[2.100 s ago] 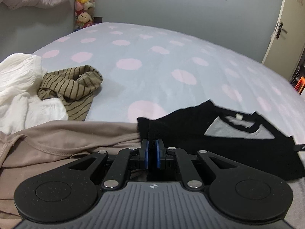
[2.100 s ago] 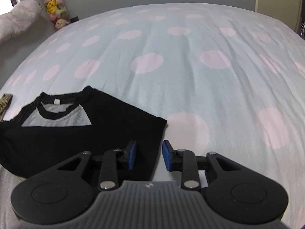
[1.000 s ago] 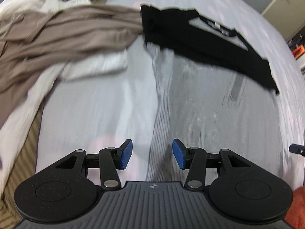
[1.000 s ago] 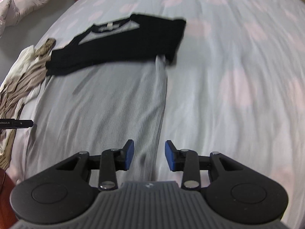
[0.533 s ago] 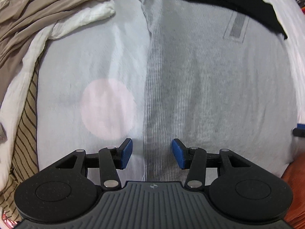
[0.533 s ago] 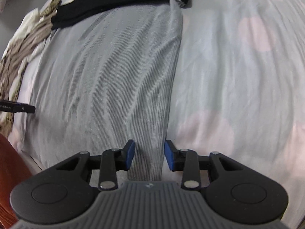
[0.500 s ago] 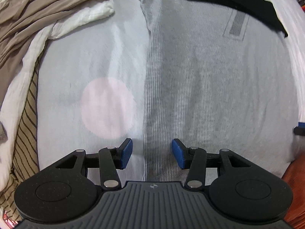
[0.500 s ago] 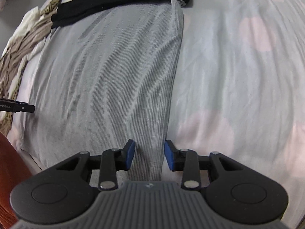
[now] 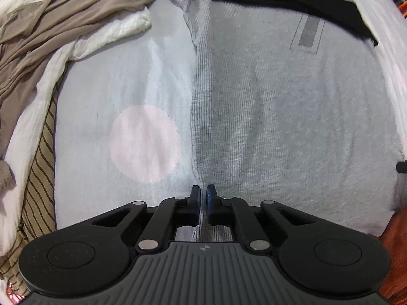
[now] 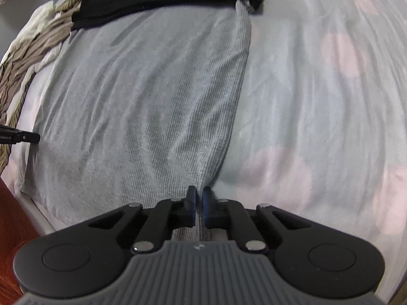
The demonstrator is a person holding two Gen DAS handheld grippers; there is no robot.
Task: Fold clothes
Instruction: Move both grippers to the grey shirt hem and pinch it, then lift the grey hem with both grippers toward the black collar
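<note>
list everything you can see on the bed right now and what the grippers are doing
grey ribbed shirt: one, grey body with black sleeves and collar, spread flat along the near side of the bed
bedsheet: one, pale blue with pink dots, under everything
taupe garment: one, brown-beige, bunched at the shirt's left side
white garment: one, white, crumpled beside the taupe one
striped garment: one, tan with dark stripes, partly under the white one
left gripper: one, black with blue pads, jaws just closed, pinching the shirt's left edge
right gripper: one, black with blue pads, jaws just closed, pinching the shirt's right edge
</note>
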